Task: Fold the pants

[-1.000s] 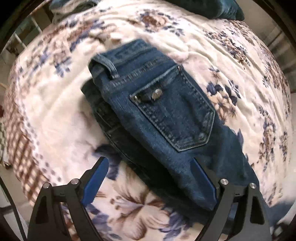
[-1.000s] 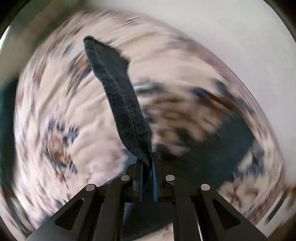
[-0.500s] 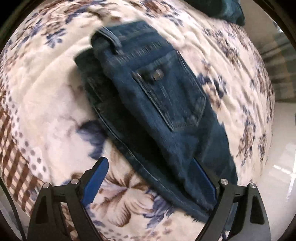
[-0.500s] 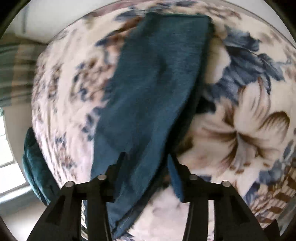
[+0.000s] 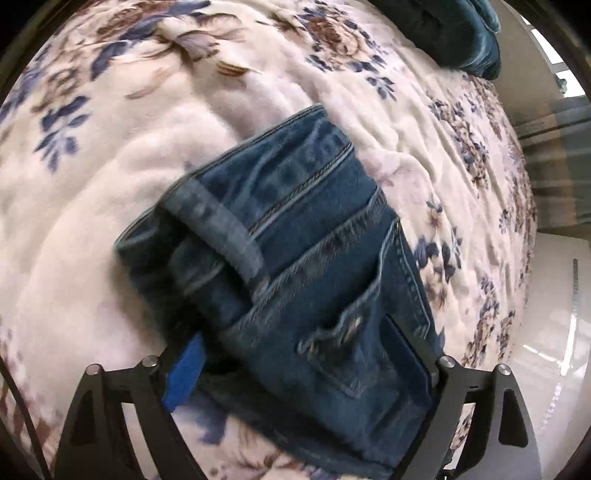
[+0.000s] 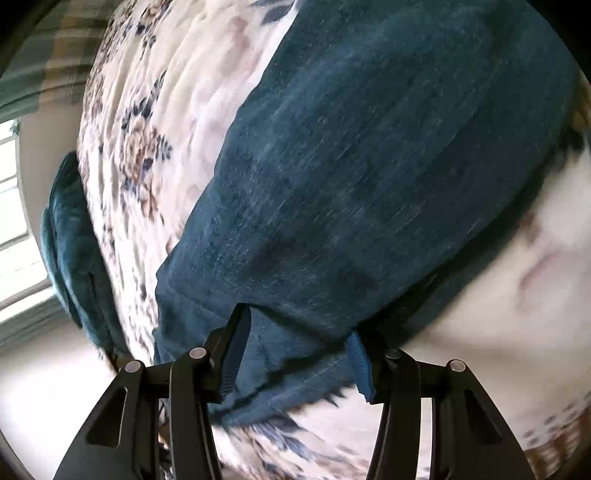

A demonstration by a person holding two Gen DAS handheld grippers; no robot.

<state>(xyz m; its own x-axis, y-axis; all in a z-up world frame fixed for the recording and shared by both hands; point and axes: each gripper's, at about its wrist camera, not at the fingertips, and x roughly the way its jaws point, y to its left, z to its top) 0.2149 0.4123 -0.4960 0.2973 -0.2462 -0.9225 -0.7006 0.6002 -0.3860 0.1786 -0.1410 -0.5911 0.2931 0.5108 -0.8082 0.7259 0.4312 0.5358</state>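
Note:
Dark blue jeans (image 5: 314,229) lie folded on a floral blanket (image 5: 110,166), with the waistband, a belt loop and a back pocket facing up. My left gripper (image 5: 295,332) points steeply down over the pocket end. Its jaws are closing, the denim lies between them, and the pads do not clearly press on it. In the right wrist view the pant leg (image 6: 369,166) stretches away across the blanket (image 6: 155,92), its frayed hem nearest me. My right gripper (image 6: 297,323) is open and straddles that hem end, with the cloth lying loose between the fingers.
A teal cushion (image 5: 461,29) rests at the blanket's far edge and shows again as the cushion (image 6: 74,258) at the left of the right wrist view. Pale floor (image 5: 554,350) lies beyond the bed's right side. A plaid curtain (image 6: 51,55) and a window (image 6: 14,192) stand behind.
My right gripper went from shut on the hem to open, and the leg now lies flat. My left gripper dropped closer over the waistband and pocket, jaws narrower around the denim.

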